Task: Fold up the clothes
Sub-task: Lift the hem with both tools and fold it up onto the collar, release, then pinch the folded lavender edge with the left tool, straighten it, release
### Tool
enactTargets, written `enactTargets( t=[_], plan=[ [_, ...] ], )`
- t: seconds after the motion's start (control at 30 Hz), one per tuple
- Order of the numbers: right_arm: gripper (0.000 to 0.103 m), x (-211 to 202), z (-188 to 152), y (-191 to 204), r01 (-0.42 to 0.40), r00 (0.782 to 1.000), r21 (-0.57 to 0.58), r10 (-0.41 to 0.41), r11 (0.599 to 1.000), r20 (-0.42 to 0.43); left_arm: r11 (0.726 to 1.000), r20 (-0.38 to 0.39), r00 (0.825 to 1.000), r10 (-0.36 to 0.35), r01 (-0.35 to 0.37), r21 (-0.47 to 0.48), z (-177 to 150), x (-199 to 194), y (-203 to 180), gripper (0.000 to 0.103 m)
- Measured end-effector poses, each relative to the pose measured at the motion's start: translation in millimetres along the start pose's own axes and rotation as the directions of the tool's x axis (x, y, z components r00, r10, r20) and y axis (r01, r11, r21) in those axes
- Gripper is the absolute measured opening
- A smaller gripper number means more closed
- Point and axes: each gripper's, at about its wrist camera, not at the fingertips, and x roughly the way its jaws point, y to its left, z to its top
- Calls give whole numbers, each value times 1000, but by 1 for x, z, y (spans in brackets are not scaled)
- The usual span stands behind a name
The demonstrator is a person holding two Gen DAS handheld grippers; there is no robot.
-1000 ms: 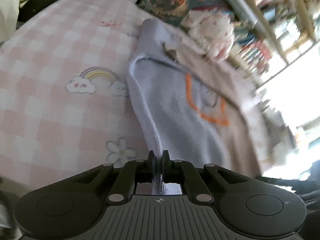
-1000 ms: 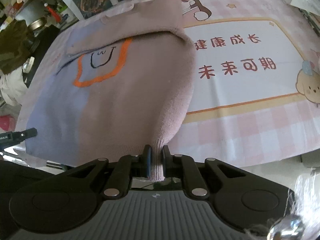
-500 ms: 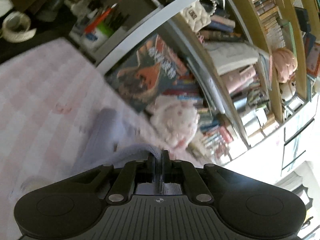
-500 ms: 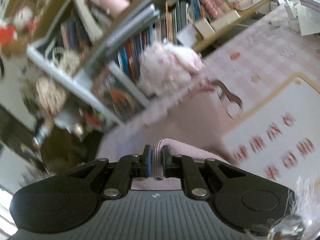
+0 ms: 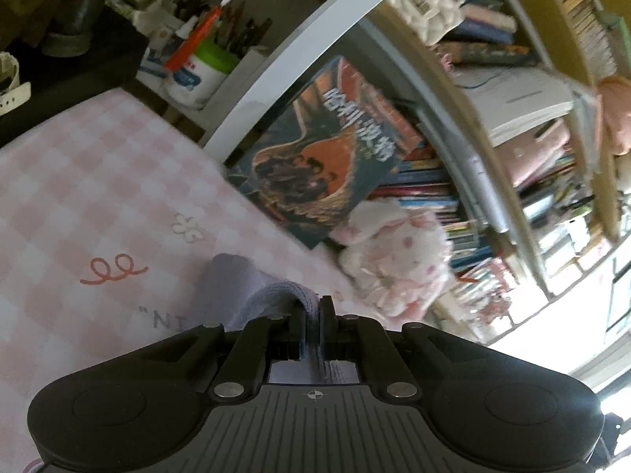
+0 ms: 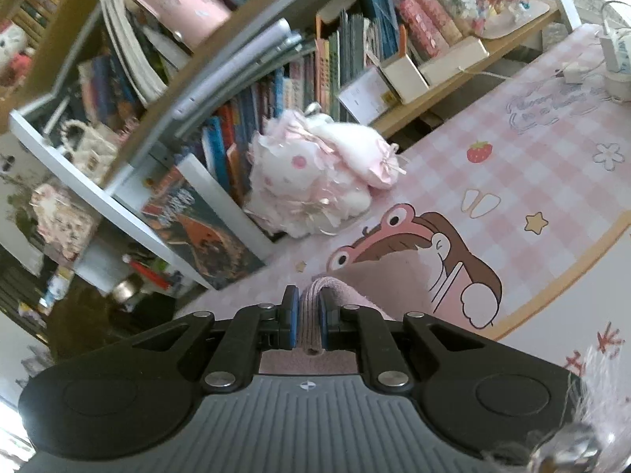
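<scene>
A knit sweater, lilac on one side and dusty pink on the other, lies on the pink checked table mat (image 5: 79, 197). My left gripper (image 5: 311, 315) is shut on the lilac edge of the sweater (image 5: 252, 287), which bunches in a fold just ahead of the fingers. My right gripper (image 6: 307, 315) is shut on the pink ribbed edge of the sweater (image 6: 351, 295), looped over between the blue pads. Most of the garment is hidden below both grippers.
A white and pink plush toy (image 5: 394, 252) (image 6: 315, 181) sits at the mat's far edge against a bookshelf (image 6: 276, 79) packed with books. A large dark book (image 5: 319, 161) leans on the shelf. A pen pot (image 5: 201, 67) stands far left. Chargers (image 6: 615, 59) lie far right.
Both grippers have carried their sweater edges up and forward toward the shelf side. The spread sweater front with its orange outline has dropped out of view; the views now face the bookshelf.
</scene>
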Motion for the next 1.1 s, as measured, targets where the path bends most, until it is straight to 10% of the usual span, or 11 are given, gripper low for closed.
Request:
enactTargets(
  t=[0.23,0.4,0.73,1.03,1.1],
  plan=[
    [14,41,8,-17,51,997,6,-50,999,-66,995,-61,993,101,-100,20,1,26,7,14],
    [36,49,11,-25,119,992,-2,-119,993,-48,986,-75,985,154,-148,80,3,32,11,52],
    [36,68,-5,-24,234,960,-225,-261,946,-100,926,-30,957,290,-273,260,-2,41,15,50],
    [34,118,0,0,269,938,-460,-339,846,-75,870,-14,960,280,-247,426,3,80,-11,49],
    [29,126,2,4,273,935,-489,-349,828,-69,865,-33,963,268,-226,447,6,86,-15,18]
  ],
)
